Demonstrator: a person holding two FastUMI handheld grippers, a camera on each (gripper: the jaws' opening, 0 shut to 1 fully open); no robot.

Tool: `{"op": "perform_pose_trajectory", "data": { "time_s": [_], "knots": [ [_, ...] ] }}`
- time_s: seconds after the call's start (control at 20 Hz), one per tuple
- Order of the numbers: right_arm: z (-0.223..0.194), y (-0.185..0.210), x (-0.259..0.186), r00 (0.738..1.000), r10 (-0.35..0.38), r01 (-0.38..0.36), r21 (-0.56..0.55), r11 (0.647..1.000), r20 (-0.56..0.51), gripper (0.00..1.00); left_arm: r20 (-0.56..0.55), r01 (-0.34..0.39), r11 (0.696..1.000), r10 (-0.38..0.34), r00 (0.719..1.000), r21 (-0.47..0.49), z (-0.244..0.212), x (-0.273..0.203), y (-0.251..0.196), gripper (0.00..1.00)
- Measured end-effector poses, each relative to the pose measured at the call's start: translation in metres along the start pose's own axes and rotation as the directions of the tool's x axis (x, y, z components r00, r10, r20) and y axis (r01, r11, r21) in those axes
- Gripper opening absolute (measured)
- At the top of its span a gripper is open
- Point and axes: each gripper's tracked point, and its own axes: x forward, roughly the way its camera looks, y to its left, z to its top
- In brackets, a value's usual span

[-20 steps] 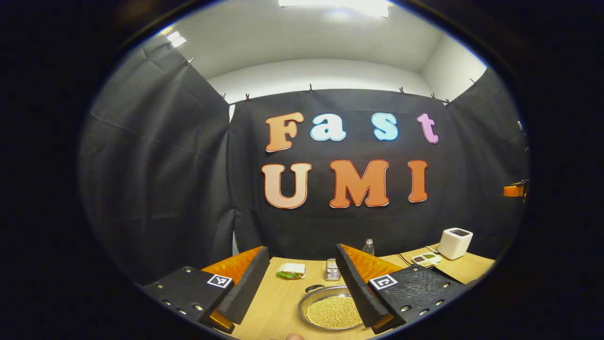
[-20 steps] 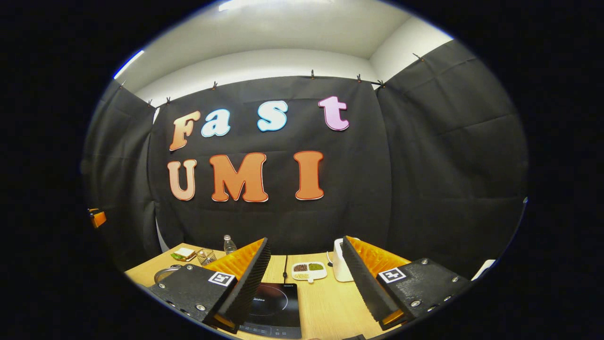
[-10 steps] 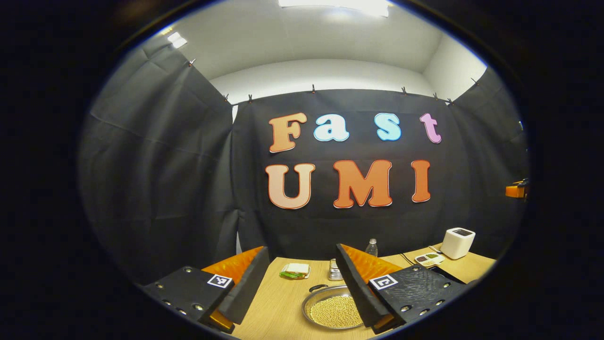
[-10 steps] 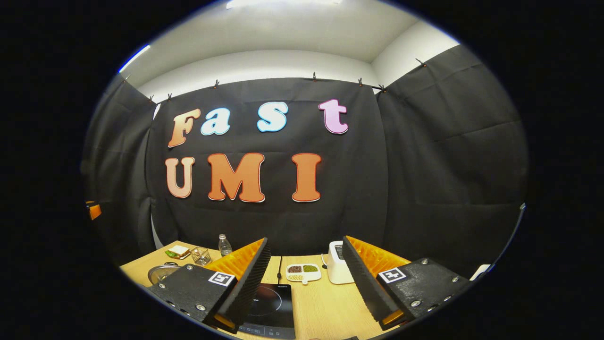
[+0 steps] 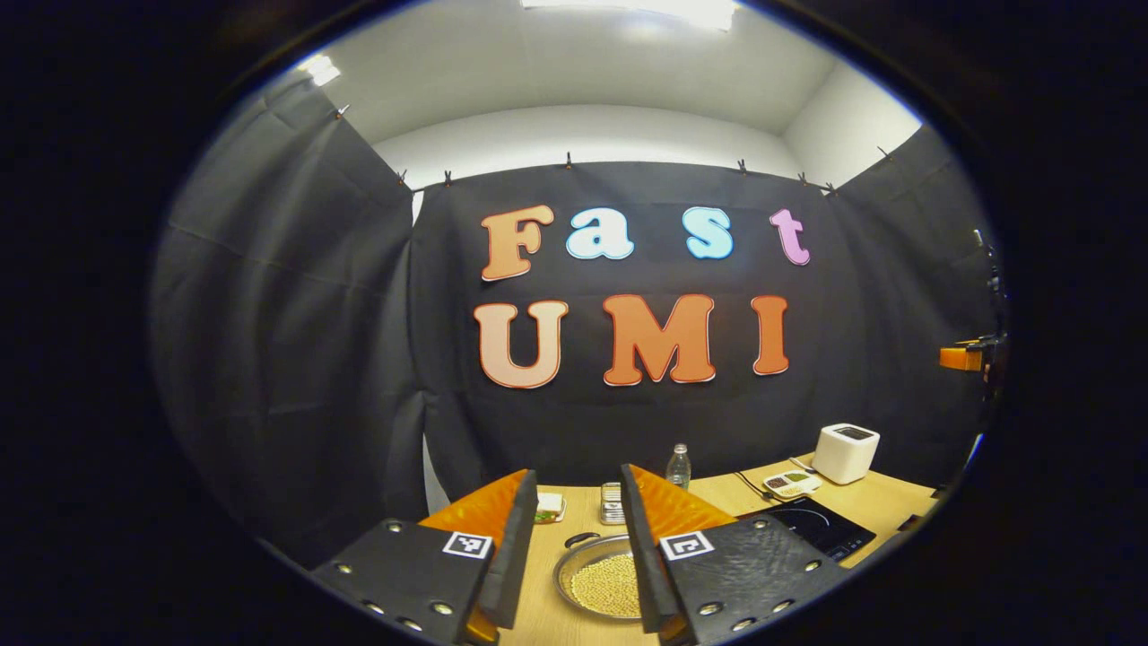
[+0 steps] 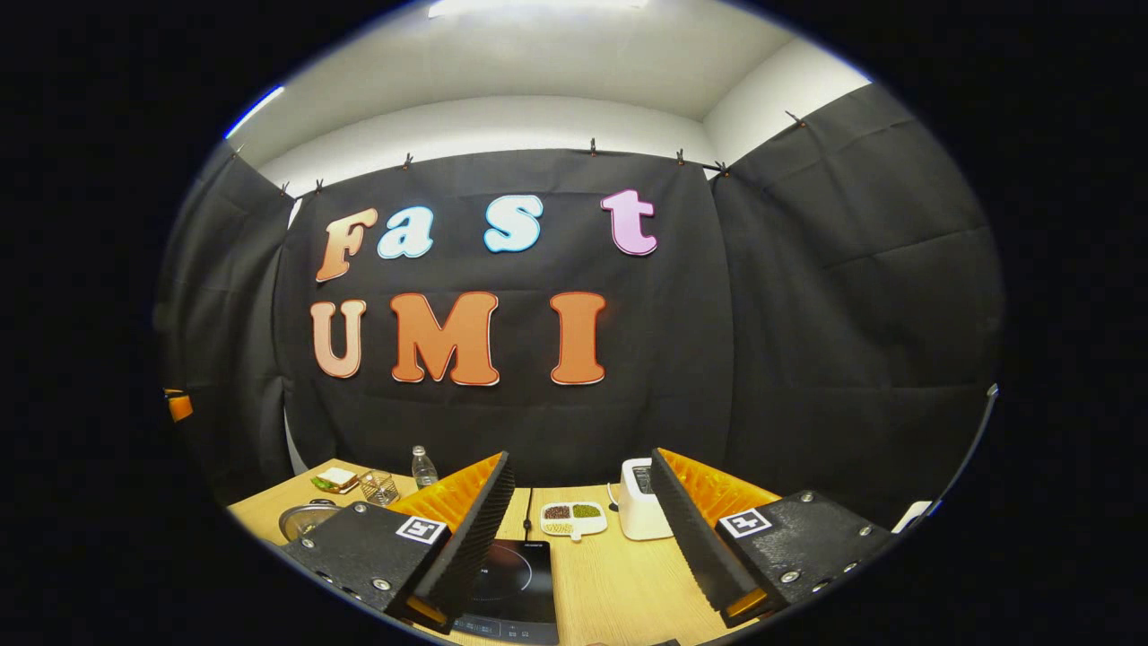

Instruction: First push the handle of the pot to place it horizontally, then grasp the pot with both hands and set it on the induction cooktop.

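Observation:
The pot (image 5: 596,583) is a shallow metal pan full of pale beans, low on the wooden table between my left gripper's fingers, well beyond them. Its dark handle (image 5: 579,539) sticks out at the far left of the rim. My left gripper (image 5: 578,472) hovers above the table, open with a narrow gap and nothing in it. The black induction cooktop (image 5: 821,529) lies to the pot's right. In the right gripper view the cooktop (image 6: 511,583) sits just below my wide-open right gripper (image 6: 580,454), and the pot (image 6: 300,519) peeks out at the far left.
A white boxy appliance (image 6: 641,511) and a small dish of snacks (image 6: 574,518) stand behind the cooktop. A water bottle (image 5: 679,467), a wire basket (image 5: 613,502) and a sandwich (image 5: 549,507) line the table's back. Black cloth walls close in all around.
My left gripper's fingers have drawn closer together and its view has shifted, bringing the cooktop into sight. The right gripper has hardly moved.

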Motion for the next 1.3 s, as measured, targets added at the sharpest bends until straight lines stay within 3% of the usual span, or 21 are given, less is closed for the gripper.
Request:
{"op": "perform_pose_trajectory", "data": {
  "time_s": [0.1,0.2,0.3,0.4,0.5,0.9,1.15,1.3],
  "knots": [
    [0.000,0.001,-0.001,1.000,0.003,-0.003,-0.003,1.000,0.000,0.95,-0.013,0.020,1.000,-0.020,1.000,-0.005,-0.003,0.002,-0.003,0.35],
    [0.000,0.000,0.000,1.000,0.000,0.000,-0.009,1.000,0.003,0.95,-0.023,0.044,0.999,-0.044,0.999,-0.009,-0.006,0.002,-0.010,0.30],
    [0.000,0.001,0.000,1.000,0.001,-0.001,-0.011,1.000,0.004,0.95,-0.038,0.069,0.997,-0.070,0.997,-0.022,-0.011,0.002,-0.017,0.12],
    [0.000,0.002,-0.001,1.000,0.002,-0.002,-0.012,1.000,0.003,0.95,-0.064,0.086,0.996,-0.087,0.994,-0.024,-0.023,0.005,-0.023,0.10],
    [-0.001,0.003,-0.001,1.000,0.004,-0.004,-0.014,1.000,0.004,0.95,-0.094,0.101,0.995,-0.102,0.990,-0.019,-0.033,0.007,-0.026,0.02],
    [-0.004,0.003,-0.002,1.000,0.001,-0.001,-0.019,1.000,-0.001,0.95,-0.289,0.176,0.982,-0.187,0.939,-0.064,-0.114,0.005,-0.057,0.02],
    [-0.009,0.002,0.000,1.000,0.003,-0.003,-0.015,1.000,-0.015,0.95,-0.424,0.212,0.973,-0.229,0.876,-0.088,-0.173,-0.003,-0.074,0.02],
    [-0.014,0.003,0.001,1.000,0.008,-0.009,-0.011,1.000,-0.028,0.95,-0.503,0.236,0.965,-0.260,0.824,-0.112,-0.208,-0.011,-0.085,0.02]
  ]
}}
